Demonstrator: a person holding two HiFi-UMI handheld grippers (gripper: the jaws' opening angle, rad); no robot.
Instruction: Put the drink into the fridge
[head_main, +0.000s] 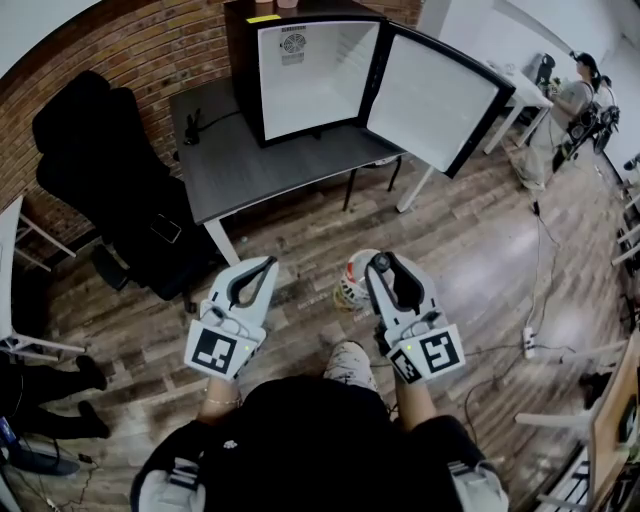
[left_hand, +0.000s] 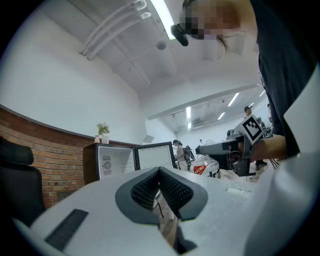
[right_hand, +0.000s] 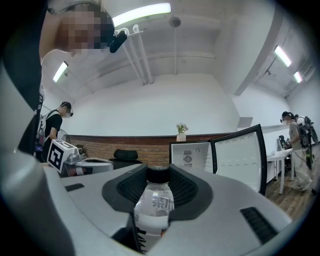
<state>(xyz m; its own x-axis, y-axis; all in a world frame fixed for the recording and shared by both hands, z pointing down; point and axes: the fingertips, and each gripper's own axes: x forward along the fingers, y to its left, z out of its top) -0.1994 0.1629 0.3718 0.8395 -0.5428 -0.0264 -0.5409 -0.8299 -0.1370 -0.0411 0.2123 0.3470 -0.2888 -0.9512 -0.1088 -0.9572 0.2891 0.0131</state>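
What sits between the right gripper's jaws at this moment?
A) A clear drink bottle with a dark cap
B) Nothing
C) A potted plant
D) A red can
A: in the right gripper view, the right gripper has its pads closed on the neck of a clear drink bottle with a dark cap.

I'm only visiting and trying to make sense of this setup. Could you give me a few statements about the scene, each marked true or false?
1. The fridge has its door open. True.
2. The right gripper is empty. False: it is shut on a bottle.
3. The fridge stands on the floor. False: it stands on a dark table.
4. The left gripper holds nothing. True.
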